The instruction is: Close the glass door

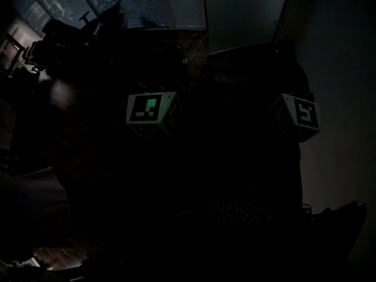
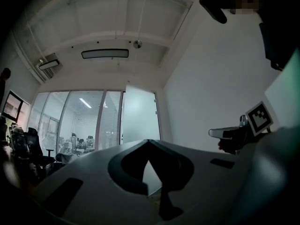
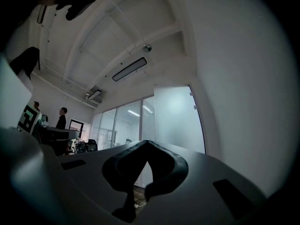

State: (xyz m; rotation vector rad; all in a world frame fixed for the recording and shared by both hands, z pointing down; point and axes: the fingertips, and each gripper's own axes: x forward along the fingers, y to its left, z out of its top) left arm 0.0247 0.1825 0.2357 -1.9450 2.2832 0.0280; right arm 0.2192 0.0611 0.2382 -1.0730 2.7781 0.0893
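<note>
The frosted glass door (image 2: 138, 115) stands ahead, next to a white wall (image 2: 206, 93), apart from both grippers. It shows too in the right gripper view as a pale door panel (image 3: 178, 121). My left gripper (image 2: 149, 142) is shut with nothing between its tips. My right gripper (image 3: 147, 143) is shut and empty as well. The head view is very dark; only the left marker cube (image 1: 151, 111) and the right marker cube (image 1: 296, 115) stand out, side by side at about the same height. The right gripper's body (image 2: 232, 135) shows at the right of the left gripper view.
A glass partition with blinds (image 2: 79, 121) runs left of the door. Office chairs (image 2: 33, 146) and a desk (image 3: 56, 134) stand at the left, with a person (image 3: 61, 118) beside the desk. A cable (image 3: 138, 203) lies on the floor below the door.
</note>
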